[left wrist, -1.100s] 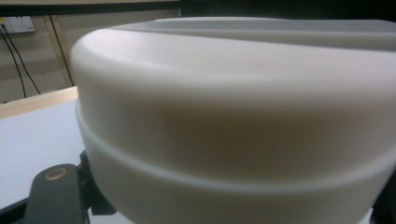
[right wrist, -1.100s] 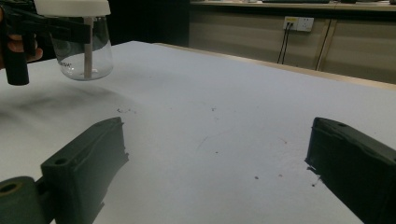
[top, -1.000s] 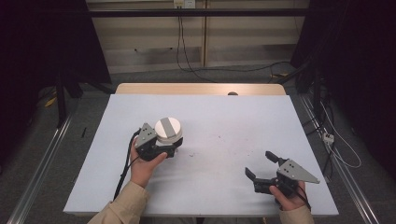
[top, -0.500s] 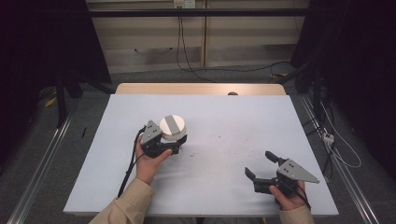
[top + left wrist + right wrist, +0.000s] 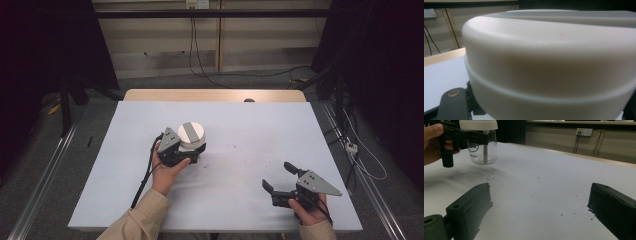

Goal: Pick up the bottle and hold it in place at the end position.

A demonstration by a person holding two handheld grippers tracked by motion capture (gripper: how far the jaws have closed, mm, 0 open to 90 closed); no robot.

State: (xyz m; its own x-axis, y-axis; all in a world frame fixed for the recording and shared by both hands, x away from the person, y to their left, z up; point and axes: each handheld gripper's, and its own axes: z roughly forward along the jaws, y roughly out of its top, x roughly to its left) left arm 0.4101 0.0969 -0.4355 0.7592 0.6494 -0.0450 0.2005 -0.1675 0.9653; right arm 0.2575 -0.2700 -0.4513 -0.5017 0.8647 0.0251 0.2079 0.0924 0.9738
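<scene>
Apparently the jar (image 5: 482, 142) hangs upright, white lid uppermost.

free: table (image 5: 250, 125) centre, far side | block: jar (image 5: 192, 135) left-mid

Jar (image 5: 482, 150) clear glass, white lid (image 5: 191, 134) with grey stripe; table (image 5: 250, 130) pale blue-white; grippers black

I counted one clear jar (image 5: 482, 151) with one white lid (image 5: 191, 134), left of centre. One left gripper (image 5: 192, 156) was clamped on it, and one right gripper (image 5: 280, 177) sat near right with two jaws spread. I saw one table (image 5: 260, 125), two hands, one dark knob (image 5: 249, 100) at the far edge, and one wall socket (image 5: 584, 131).
</scene>
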